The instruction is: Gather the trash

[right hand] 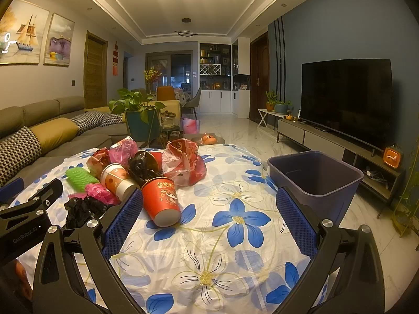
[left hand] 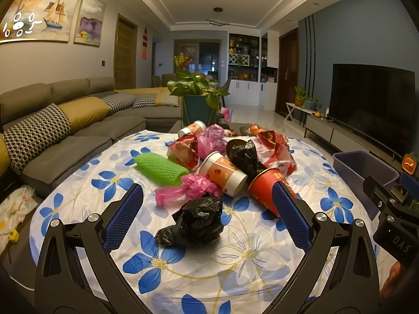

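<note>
Trash is heaped on a table with a blue-flowered cloth (left hand: pixel 251 256) (right hand: pixel 235 261). Nearest my open left gripper (left hand: pixel 208 196) lies a crumpled black bag (left hand: pixel 196 219), between its fingers but not touched. Behind it are a pink bag (left hand: pixel 188 188), a green foam net (left hand: pixel 159 168), a white and orange cup (left hand: pixel 225 174) on its side, and a red cup (left hand: pixel 267 185) (right hand: pixel 162 198). My right gripper (right hand: pixel 209 201) is open and empty, with the red cup beside its left finger. A purple bin (right hand: pixel 314 180) (left hand: pixel 364 170) stands off the table's right edge.
Further back in the heap lie a red-printed plastic bag (right hand: pixel 183 162), another black bag (left hand: pixel 243 157) and a second cup (left hand: pixel 192 128). A grey sofa (left hand: pixel 65 130) runs along the left, a potted plant (left hand: pixel 199 96) stands behind the table, and a TV (right hand: pixel 345 99) is on the right.
</note>
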`<control>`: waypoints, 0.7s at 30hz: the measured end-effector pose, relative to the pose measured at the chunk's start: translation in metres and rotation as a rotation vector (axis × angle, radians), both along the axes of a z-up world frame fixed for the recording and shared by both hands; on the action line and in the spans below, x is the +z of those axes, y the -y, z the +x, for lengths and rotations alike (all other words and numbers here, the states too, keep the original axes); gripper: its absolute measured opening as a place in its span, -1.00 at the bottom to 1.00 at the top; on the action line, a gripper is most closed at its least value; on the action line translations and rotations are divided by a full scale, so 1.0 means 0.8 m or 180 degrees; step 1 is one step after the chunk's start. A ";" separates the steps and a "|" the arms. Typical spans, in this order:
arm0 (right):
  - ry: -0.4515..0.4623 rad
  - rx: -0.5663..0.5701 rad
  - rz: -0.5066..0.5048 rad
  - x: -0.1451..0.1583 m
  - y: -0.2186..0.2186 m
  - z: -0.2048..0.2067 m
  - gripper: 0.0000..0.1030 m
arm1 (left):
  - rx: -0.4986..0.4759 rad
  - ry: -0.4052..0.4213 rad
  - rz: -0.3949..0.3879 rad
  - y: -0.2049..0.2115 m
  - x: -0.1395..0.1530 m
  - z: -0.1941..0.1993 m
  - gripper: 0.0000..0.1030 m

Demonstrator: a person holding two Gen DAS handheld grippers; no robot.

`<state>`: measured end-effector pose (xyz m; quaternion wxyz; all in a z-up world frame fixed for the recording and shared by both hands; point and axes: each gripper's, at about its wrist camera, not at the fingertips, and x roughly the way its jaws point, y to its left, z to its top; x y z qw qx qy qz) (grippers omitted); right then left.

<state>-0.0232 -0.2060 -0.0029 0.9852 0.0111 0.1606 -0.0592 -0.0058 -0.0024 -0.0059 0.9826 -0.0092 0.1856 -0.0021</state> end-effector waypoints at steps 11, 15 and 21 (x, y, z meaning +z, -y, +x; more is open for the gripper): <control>0.0014 -0.0013 -0.0009 0.000 -0.001 -0.001 0.90 | -0.0005 0.0001 -0.0004 0.000 -0.001 0.000 0.88; 0.0011 -0.0005 -0.0007 0.001 0.000 0.000 0.90 | -0.0005 -0.0002 -0.0010 0.000 -0.002 -0.001 0.88; 0.0027 0.0009 -0.0014 0.000 -0.001 -0.001 0.90 | -0.0007 -0.0012 -0.0016 0.000 -0.003 -0.001 0.88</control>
